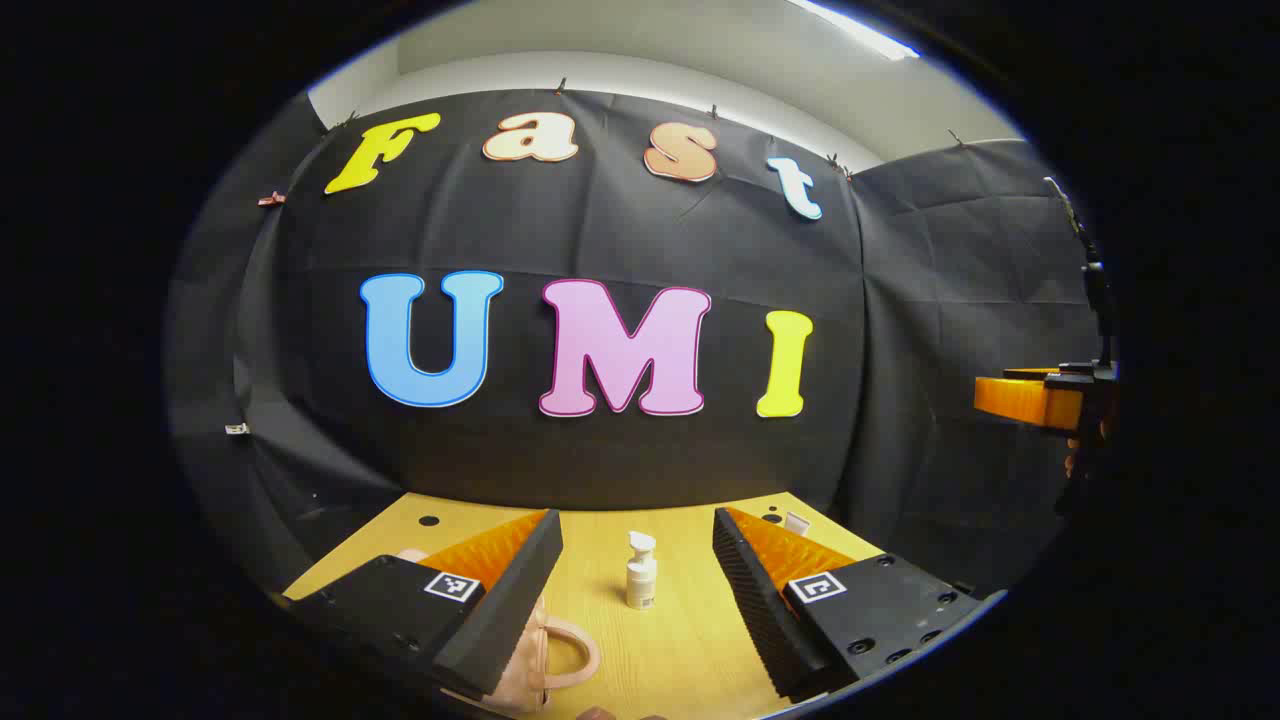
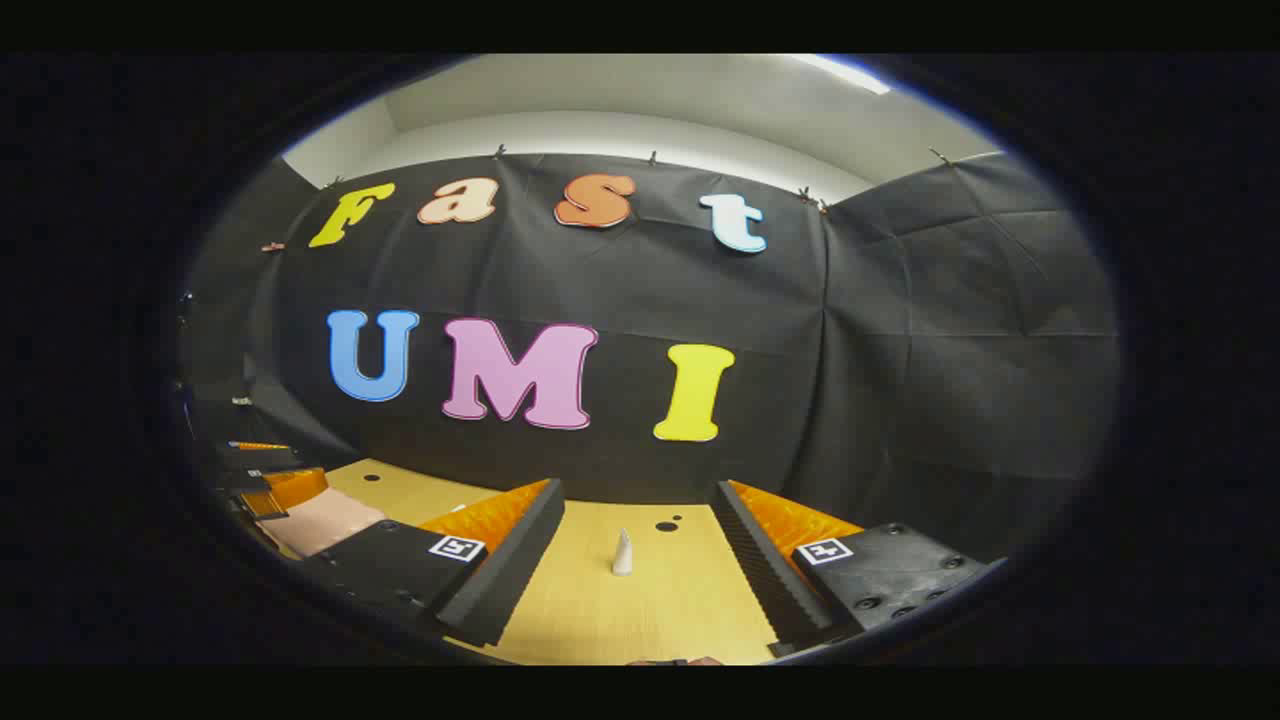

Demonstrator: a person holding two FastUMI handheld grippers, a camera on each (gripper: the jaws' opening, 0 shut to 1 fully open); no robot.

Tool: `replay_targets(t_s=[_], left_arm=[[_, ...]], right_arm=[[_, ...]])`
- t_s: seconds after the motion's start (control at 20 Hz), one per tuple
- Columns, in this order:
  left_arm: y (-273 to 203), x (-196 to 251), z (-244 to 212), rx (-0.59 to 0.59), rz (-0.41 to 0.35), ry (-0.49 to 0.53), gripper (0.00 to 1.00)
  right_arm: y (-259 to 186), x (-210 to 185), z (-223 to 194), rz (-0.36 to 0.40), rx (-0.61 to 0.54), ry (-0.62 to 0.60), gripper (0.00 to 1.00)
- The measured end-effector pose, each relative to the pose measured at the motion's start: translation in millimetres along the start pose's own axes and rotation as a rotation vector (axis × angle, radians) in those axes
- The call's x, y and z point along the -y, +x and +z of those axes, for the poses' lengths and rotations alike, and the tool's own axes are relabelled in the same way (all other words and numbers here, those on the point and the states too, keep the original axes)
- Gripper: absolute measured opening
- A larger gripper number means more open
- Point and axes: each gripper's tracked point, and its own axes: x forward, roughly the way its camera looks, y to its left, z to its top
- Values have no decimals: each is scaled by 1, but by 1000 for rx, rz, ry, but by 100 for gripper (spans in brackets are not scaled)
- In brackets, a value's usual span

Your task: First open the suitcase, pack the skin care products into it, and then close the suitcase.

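On the table, left side: pink suitcase [image 1: 530, 665] lies low beside the left gripper's [image 1: 640, 590] left finger, lid down, handle arching toward the gap.
Suitcase in right gripper view: far left [image 2: 320, 520], well apart from the right gripper [image 2: 635, 560].
Centre of left gripper view: pump bottle [image 1: 641, 572] stands upright, straight ahead between the spread fingers, untouched.
Centre of right gripper view: small white pointed tube [image 2: 622, 553] stands upright on the wooden table [image 2: 600, 610], ahead between the spread fingers.
Fingers: both pairs wide apart, holding nothing.
Nearer hand: left, by my judgement, for opening the suitcase first.
Far right of left gripper view: other gripper [image 1: 1040, 400] held high.
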Motion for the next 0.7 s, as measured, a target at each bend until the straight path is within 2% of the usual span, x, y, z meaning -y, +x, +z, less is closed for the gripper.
replay_targets(t_s=[0.35, 0.7], left_arm=[[1, -9, -4, -7, 8, 23, 96], [6, -6, 6, 18, -29, 40, 96]], right_arm=[[8, -17, -3, 20, -6, 7, 97], [20, -27, 7, 22, 18, 12, 97]])
